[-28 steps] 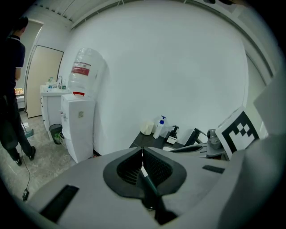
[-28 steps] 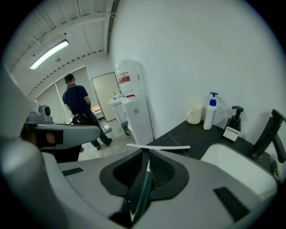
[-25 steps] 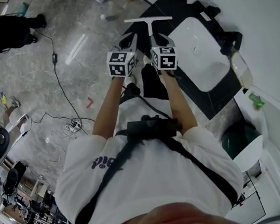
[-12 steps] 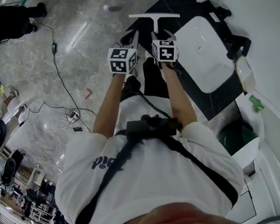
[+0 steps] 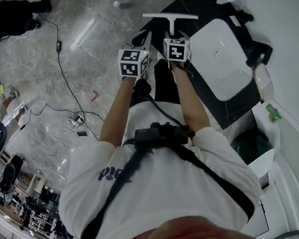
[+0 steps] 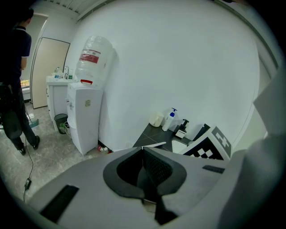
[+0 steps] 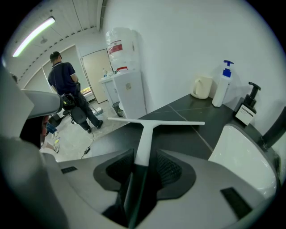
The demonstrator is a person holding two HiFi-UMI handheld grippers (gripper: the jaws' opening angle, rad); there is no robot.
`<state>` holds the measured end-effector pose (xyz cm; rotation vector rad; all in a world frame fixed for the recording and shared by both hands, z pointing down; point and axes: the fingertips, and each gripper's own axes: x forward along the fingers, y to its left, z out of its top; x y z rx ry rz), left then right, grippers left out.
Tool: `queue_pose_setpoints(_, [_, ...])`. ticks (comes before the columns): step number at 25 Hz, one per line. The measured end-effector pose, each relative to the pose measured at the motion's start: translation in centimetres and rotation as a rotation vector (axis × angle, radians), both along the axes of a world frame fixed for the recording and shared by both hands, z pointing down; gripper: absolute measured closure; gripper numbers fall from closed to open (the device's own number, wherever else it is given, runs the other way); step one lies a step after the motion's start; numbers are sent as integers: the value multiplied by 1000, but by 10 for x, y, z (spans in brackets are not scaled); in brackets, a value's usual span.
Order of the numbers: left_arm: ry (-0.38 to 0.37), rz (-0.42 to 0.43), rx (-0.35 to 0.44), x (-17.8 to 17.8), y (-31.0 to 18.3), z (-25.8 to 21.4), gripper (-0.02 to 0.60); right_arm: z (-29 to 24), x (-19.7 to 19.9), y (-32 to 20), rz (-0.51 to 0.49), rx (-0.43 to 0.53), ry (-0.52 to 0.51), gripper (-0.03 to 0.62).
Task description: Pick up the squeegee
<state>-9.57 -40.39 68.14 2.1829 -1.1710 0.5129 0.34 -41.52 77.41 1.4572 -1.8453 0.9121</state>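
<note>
Squeegee [image 5: 169, 20] lies at the far left edge of the dark bench [image 5: 193, 5], just left of the white sink [image 5: 222, 55]. Its long blade [image 7: 156, 122] sits crosswise at the far end and its handle [image 7: 143, 143] points back toward the person. The right claw [image 5: 171, 35] stands wide around that handle: in the right gripper view the pale shaft runs straight down between the two ribbed pads with a gap on each side, so nothing is pinched yet. The left claw [image 5: 142, 39] is closed on nothing and hangs just beside the right one. By its look the tool is light, stiff plastic, probably with a soft rubber edge. I judge the smooth handle a little slippery, so the best hold is square across the middle of the handle, back from the blade, whose length could lever it round in the pads. The head view gives the layout, with both claws side by side and the blade near the bench edge, but the marker cubes hide the pads. The right gripper view shows the gap at the pads and a pump bottle [image 7: 222, 87] by the far wall. Whether the handle rests flat on the bench I cannot say for sure. The left gripper view shows its own pads meeting and only a sliver of the blade.
</note>
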Motion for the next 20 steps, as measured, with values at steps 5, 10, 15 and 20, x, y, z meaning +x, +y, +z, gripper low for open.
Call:
queue_pose_setpoints(5, [3, 0, 0, -2, 2, 0, 568, 13, 3, 8, 26, -40, 14, 439])
queue_pose_setpoints(10, [6, 3, 8, -6, 5, -6, 568, 9, 2, 4, 62, -12, -11, 490])
queue_pose_setpoints(15, [15, 5, 23, -10, 10, -14, 568, -2, 6, 9, 77, 23, -2, 493])
queue_pose_setpoints(20, [25, 0, 57, -15, 11, -31, 568, -23, 11, 23, 114, 52, -5, 493])
